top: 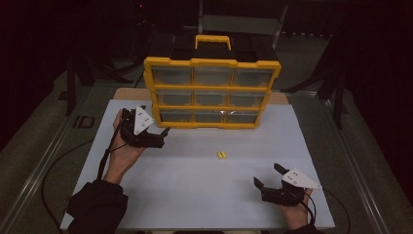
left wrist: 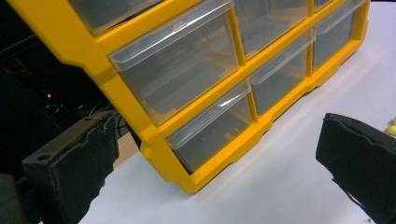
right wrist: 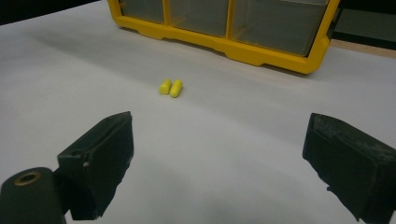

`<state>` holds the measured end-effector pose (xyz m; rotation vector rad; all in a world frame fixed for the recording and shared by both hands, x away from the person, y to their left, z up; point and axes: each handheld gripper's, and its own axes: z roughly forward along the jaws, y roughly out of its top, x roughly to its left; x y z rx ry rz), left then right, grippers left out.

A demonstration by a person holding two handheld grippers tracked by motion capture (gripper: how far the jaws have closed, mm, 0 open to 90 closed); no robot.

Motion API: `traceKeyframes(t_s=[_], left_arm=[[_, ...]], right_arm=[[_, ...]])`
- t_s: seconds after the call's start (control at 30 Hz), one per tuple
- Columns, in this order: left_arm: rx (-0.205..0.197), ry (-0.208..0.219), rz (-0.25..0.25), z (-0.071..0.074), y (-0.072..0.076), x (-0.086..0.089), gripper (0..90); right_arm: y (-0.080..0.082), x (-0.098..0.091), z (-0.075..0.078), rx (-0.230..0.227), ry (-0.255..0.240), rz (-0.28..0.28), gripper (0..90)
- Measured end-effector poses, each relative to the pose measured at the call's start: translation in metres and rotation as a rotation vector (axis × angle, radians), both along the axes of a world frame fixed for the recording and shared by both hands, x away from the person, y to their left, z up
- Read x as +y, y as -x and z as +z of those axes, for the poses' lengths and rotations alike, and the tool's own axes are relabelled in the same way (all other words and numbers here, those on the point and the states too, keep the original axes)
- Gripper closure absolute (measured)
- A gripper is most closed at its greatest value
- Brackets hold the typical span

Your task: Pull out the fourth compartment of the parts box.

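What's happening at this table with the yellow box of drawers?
A person holds a gripper in each hand. The left gripper, open, sits near the bottom-left drawer of the yellow drawer organizer. The right gripper, also open, points toward two small yellow pieces lying side by side on the white tabletop. Nothing is gripped.

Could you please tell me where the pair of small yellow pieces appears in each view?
High view: yellow pieces at table centre, before the yellow drawer cabinet.
Left gripper view: a yellow sliver at the right edge.
Right gripper view: upper middle.
Shared landmark: the cabinet.
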<state>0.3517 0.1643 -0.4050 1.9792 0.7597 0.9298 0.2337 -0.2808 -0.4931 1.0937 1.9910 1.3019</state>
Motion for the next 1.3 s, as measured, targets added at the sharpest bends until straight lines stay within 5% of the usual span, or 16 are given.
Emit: traceKeyframes(t_s=[0.37, 1.03, 1.3], left_arm=[[-0.062, -0.076, 0.008, 0.003, -0.012, -0.016, 0.1], [-0.094, -0.243, 0.09, 0.006, -0.041, -0.019, 0.7], [-0.102, -0.315, 0.086, 0.003, -0.045, -0.031, 1.4]], right_arm=[[0.0, 0.0, 0.0, 0.001, -0.004, -0.002, 8.7], [-0.001, 0.0, -0.001, 0.006, -0.006, 0.003, 8.7], [-0.001, 0.0, -0.001, 0.007, -0.005, 0.004, 8.7]])
